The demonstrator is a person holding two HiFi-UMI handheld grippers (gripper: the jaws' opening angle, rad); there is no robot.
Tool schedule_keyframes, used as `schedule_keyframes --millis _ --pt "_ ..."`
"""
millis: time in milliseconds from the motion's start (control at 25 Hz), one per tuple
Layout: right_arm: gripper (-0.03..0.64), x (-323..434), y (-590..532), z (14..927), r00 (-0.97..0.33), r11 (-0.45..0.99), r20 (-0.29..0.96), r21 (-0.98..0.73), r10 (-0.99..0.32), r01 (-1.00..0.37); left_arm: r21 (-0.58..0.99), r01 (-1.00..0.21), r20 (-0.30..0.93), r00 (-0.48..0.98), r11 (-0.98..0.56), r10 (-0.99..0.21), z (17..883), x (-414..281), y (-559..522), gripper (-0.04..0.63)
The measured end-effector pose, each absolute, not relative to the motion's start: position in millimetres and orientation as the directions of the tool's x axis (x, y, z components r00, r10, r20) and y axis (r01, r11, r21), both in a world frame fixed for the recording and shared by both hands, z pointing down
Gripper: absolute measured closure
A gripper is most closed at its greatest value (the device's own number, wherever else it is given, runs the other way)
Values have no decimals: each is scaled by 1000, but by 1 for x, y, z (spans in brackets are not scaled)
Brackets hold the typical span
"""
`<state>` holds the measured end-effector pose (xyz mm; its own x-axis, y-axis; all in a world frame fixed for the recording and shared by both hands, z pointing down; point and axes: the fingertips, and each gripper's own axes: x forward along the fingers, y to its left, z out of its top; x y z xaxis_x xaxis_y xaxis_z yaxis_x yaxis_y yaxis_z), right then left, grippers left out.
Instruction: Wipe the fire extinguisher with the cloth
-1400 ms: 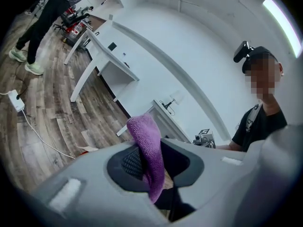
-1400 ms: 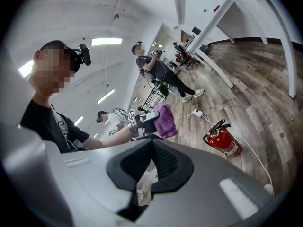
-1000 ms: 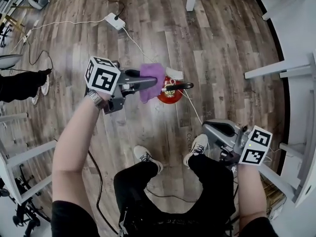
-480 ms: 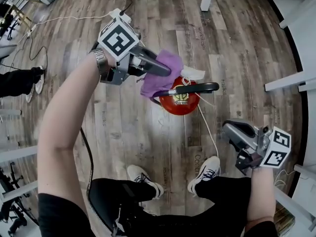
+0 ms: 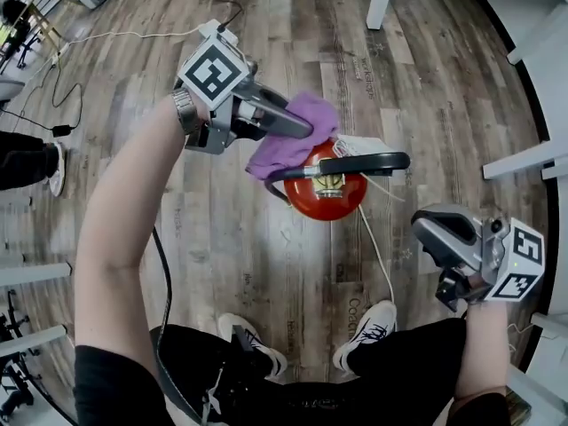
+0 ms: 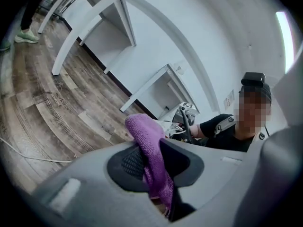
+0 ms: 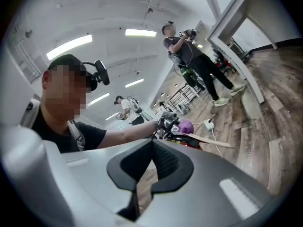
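Fire extinguisher (image 5: 330, 199) partly under purple cloth (image 5: 291, 133)

There is one red fire extinguisher (image 5: 330, 193) and one purple cloth (image 5: 293, 131). There are two grippers, the left gripper (image 5: 306, 131) and the right gripper (image 5: 426, 229). One white power strip (image 5: 217, 32) lies on the floor. The wearer (image 7: 61, 131) has two white shoes (image 5: 368, 322). Two more people appear, a standing person (image 7: 194, 56) and a farther person (image 7: 124, 105).

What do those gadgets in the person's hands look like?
The left tongs and right tongs are grey plastic with black ribbed pads. Each carries a white cube printed with black squares. The person wears black short sleeves and a metal wristband on the left wrist.
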<state>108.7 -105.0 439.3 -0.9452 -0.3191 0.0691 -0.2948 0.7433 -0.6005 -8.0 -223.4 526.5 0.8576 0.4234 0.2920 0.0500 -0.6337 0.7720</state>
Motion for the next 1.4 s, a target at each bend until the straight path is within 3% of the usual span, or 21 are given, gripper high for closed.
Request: schedule_keyframes --millis 120,240,520,760,920,1200,1400 --pt "614 96 -103 434 -962 785 47 -568 -269 -248 790 26 256 894 -613 367 544 -11 -231 525" --pt "614 90 -106 440 -960 778 68 -572 -271 -260 783 -57 321 890 -620 323 594 -14 -230 529" --pt "614 90 -104 437 -970 798 60 -557 -237 -230 803 -219 326 940 -554 101 718 -11 -237 531" --pt "614 95 -104 442 -970 798 77 -556 -229 -232 725 -492 520 850 -482 -86 842 -28 -233 532" --pt "614 105 -103 451 -963 784 106 -562 -248 -264 685 -606 612 780 -405 -130 893 -42 -220 531" --pt "614 114 -103 452 -952 778 120 -551 -283 -301 755 -563 542 824 -336 -163 887 -42 -220 532" --pt "614 108 -101 450 -959 789 101 -549 -266 -276 853 -355 341 934 -383 -108 814 -31 -228 531"
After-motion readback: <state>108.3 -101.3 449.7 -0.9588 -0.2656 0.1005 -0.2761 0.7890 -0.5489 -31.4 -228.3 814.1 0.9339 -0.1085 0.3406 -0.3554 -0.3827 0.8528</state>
